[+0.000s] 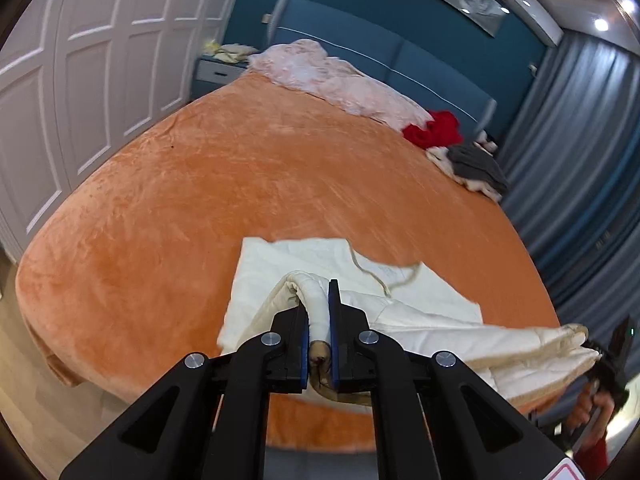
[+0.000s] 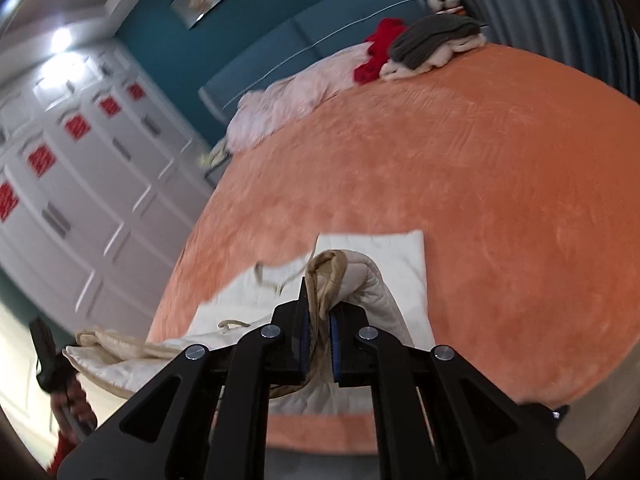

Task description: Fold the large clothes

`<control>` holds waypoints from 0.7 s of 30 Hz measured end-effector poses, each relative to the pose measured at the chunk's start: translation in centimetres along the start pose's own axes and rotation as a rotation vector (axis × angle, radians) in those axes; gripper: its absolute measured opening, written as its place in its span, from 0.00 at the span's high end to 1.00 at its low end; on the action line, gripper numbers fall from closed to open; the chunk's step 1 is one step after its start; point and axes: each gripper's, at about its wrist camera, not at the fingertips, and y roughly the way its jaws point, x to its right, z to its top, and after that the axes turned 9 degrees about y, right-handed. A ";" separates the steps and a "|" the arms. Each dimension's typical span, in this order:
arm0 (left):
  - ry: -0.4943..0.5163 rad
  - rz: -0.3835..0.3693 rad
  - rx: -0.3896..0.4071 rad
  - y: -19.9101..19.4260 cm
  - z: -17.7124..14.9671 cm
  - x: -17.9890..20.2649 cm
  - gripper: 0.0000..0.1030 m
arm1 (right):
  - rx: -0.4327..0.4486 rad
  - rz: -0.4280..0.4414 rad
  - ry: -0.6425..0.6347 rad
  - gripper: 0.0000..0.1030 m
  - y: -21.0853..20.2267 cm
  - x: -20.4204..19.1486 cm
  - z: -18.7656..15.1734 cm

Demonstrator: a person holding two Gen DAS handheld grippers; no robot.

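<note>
cream quilted garment (image 1: 420, 308), tan trim and drawstring, no readable label | near edge of orange bed (image 1: 200, 184), lower part flat, top edge raised | left gripper (image 1: 319, 344) clamped on trim fold | right gripper (image 2: 319, 344) clamped on other corner | bed beyond bare up to pink blanket (image 1: 332, 76), red cloth (image 1: 434, 130), gray pile (image 1: 476, 168)

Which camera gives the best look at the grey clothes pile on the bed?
The right wrist view: the grey clothes pile shows large and unobstructed. The left wrist view shows it smaller, near the edge.
</note>
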 end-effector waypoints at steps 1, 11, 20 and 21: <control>-0.008 0.021 -0.001 0.9 0.3 -0.1 0.93 | 0.013 -0.008 0.006 0.93 1.1 0.1 0.3; 0.047 0.137 -0.037 9.4 1.5 -1.2 0.86 | 0.051 -0.091 0.015 0.85 7.0 0.3 1.1; 0.064 0.030 -0.109 9.6 2.7 -2.2 0.82 | 0.185 -0.045 0.016 0.52 4.5 -0.3 2.1; 0.072 -0.001 -0.117 9.1 2.9 -2.2 0.81 | 0.186 -0.049 0.006 0.52 4.3 -0.4 2.3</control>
